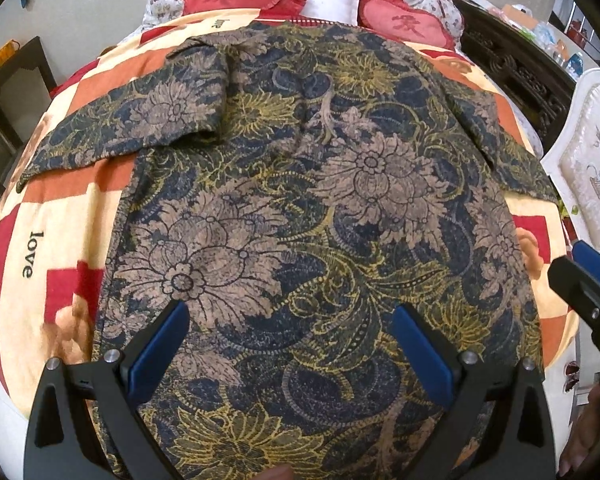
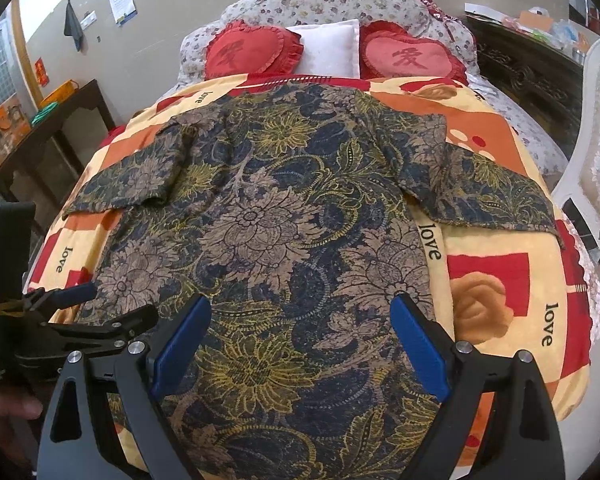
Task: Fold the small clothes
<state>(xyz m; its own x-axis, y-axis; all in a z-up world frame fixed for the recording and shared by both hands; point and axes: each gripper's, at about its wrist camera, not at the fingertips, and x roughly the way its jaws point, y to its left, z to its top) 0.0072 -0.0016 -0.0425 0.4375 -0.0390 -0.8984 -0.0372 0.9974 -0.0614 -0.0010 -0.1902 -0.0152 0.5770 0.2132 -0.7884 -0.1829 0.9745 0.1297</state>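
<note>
On bed (image 2: 500,248), shirt (image 2: 268,232) lies flat, unfolded. Left tool (image 1: 288,320) and right tool (image 2: 300,312) both gape, empty. Suggest pinching hem corners evenly.

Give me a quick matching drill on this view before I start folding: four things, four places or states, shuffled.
Things:
1. floral shirt
2. white pillow
3. left gripper
4. checked blanket

Places or states:
A. between the two red heart cushions
B. open, over the shirt's hem end
C. spread flat, sleeves out
D. under the shirt, printed "love"

Pairs: 1-C, 2-A, 3-B, 4-D
</note>
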